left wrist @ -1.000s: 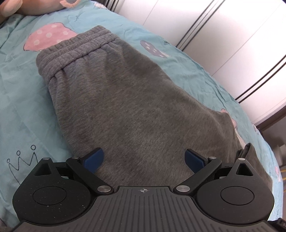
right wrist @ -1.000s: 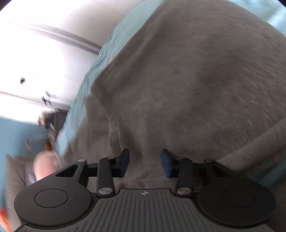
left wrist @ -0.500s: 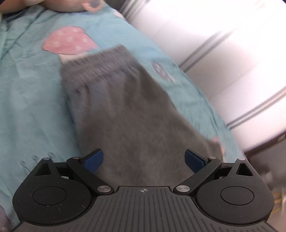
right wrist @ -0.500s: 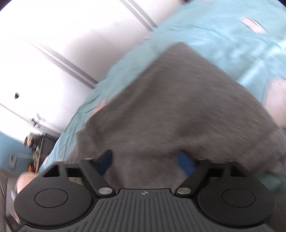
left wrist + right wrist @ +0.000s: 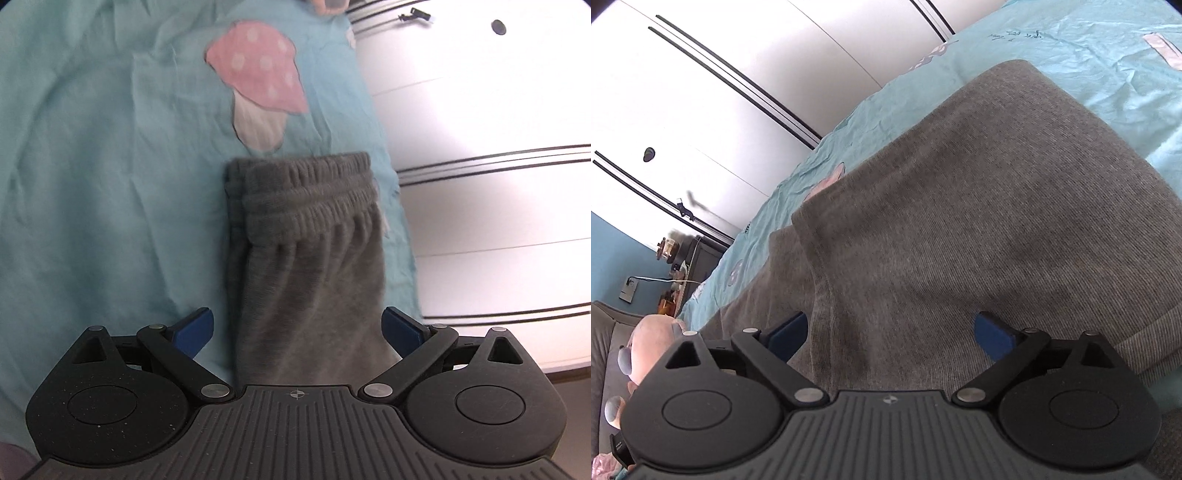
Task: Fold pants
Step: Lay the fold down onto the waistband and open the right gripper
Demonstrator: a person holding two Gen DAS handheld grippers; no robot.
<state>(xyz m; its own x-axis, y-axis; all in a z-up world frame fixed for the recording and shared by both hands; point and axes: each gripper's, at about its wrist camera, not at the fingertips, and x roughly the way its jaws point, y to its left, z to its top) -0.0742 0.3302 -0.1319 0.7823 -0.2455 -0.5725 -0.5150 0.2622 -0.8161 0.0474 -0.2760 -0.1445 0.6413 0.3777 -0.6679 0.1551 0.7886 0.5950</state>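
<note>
Where the grey pants lay on the light blue bedsheet, they were folded lengthwise into a narrow strip, ribbed elastic waistband at the far end, just short of a pink mushroom print. From the right wrist view the pants showed one layer folded over another, its edge running diagonally. A white wardrobe stood beside the bed. The left gripper pointed downward over the strip, blue pads wide apart on either side of the cloth, gripping nothing. The right gripper hung above the folded layer, jaws opening, near full spread, pads clear of the fabric.
</note>
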